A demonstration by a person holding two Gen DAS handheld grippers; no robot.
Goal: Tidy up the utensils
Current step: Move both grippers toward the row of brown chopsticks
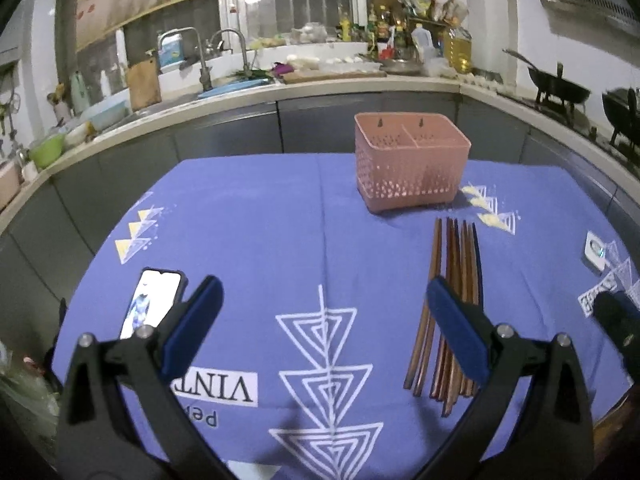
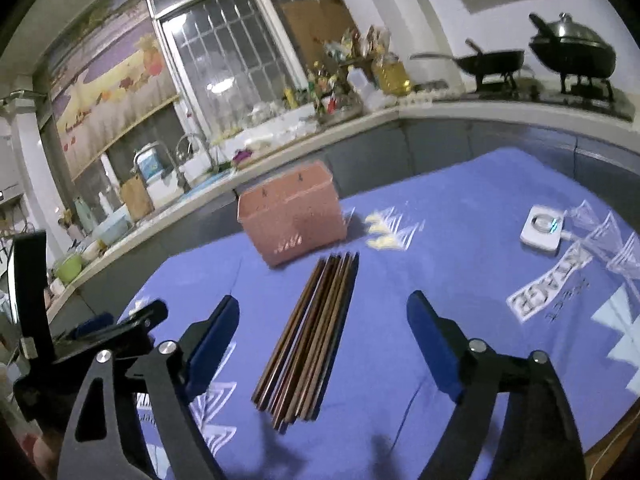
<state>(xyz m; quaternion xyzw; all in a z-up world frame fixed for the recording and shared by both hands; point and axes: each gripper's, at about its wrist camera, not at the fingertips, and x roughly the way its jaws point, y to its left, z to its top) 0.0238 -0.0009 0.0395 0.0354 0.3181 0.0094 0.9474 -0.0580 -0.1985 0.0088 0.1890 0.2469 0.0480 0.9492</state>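
A bundle of several brown wooden chopsticks lies on the blue tablecloth, just in front of a pink perforated utensil holder with two compartments. My left gripper is open and empty above the cloth, with the chopsticks beside its right finger. In the right wrist view the chopsticks lie between the open fingers of my right gripper, which hovers above them and holds nothing. The holder stands beyond them, blurred. The left gripper's body shows at the left.
A phone with a lit screen lies on the cloth at the left. A small white device with a cable sits at the right. The blue patterned tablecloth covers the table. A kitchen counter with sink, bottles and woks runs behind.
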